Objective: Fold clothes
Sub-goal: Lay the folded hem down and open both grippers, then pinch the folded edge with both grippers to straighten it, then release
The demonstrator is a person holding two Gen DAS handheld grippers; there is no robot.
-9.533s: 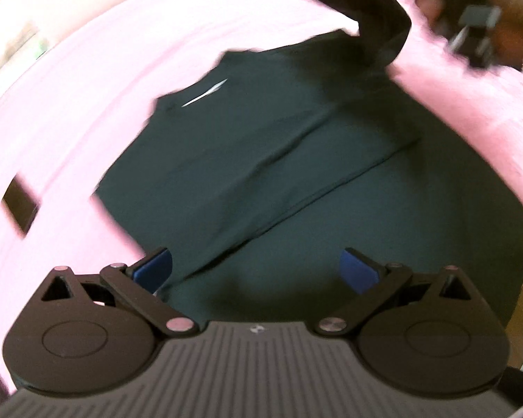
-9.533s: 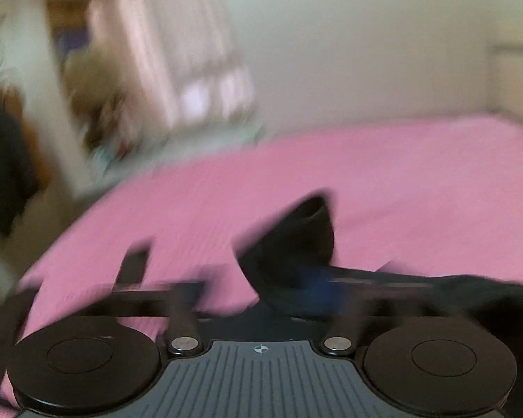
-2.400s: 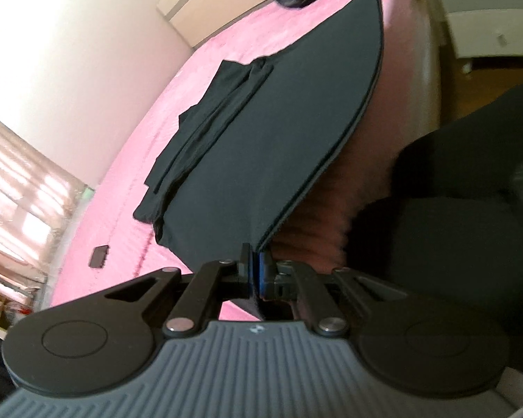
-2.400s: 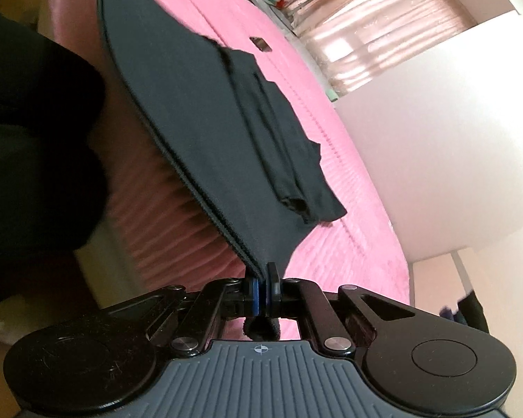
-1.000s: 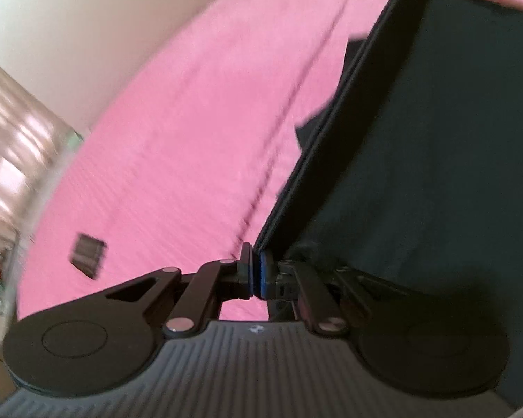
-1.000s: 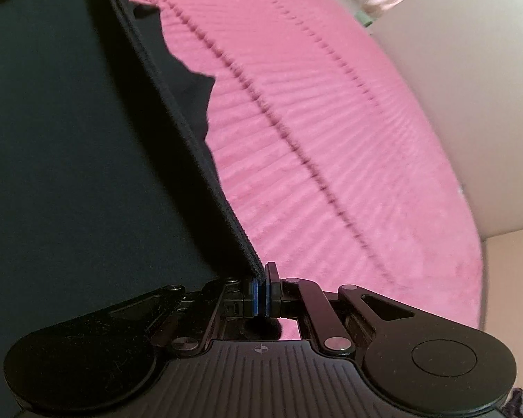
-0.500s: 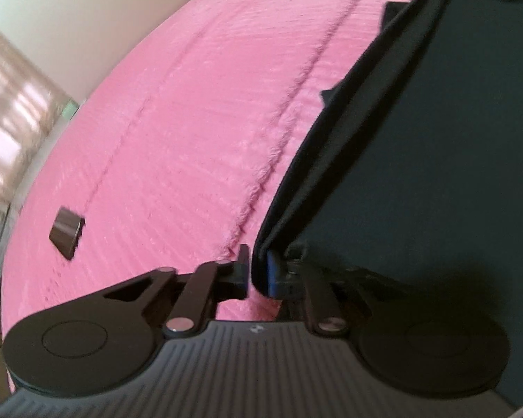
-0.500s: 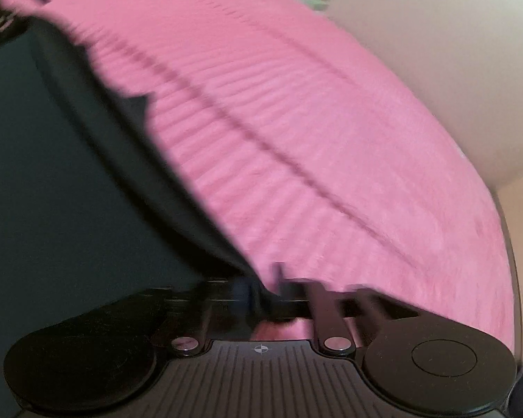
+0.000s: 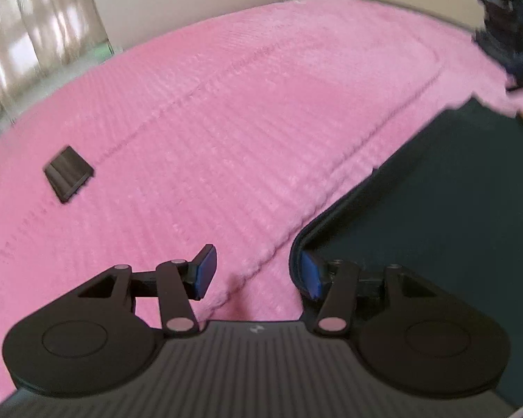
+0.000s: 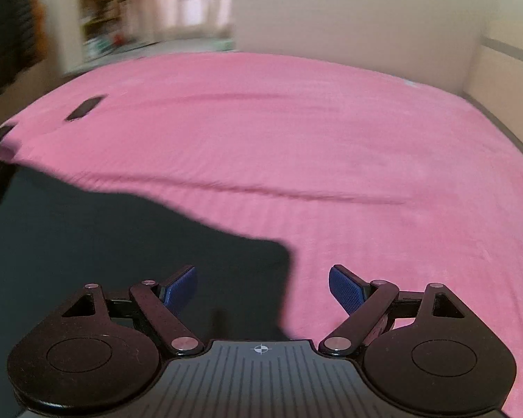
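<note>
In the left wrist view, the left hand-held gripper (image 9: pixel 258 275) has its blue pads spread wide, holding nothing; the right-side pad (image 9: pixel 310 274) touches the rolled edge of the dark garment (image 9: pixel 436 216), which lies flat on the pink bed cover (image 9: pixel 226 122) and fills the right side of the view. A small black flat object (image 9: pixel 68 173) rests on the bed cover well apart to the left, and a blurred dark shape (image 9: pixel 512 28) sits at the upper right edge; what it is cannot be told. In the right wrist view, the right hand-held gripper (image 10: pixel 261 291) is also spread wide and empty, poised over a corner of the dark garment (image 10: pixel 104 240), which covers the lower left of the pink bed cover (image 10: pixel 331 139). The black flat object (image 10: pixel 86 108) lies far off at the upper left, near the bed's edge.
</note>
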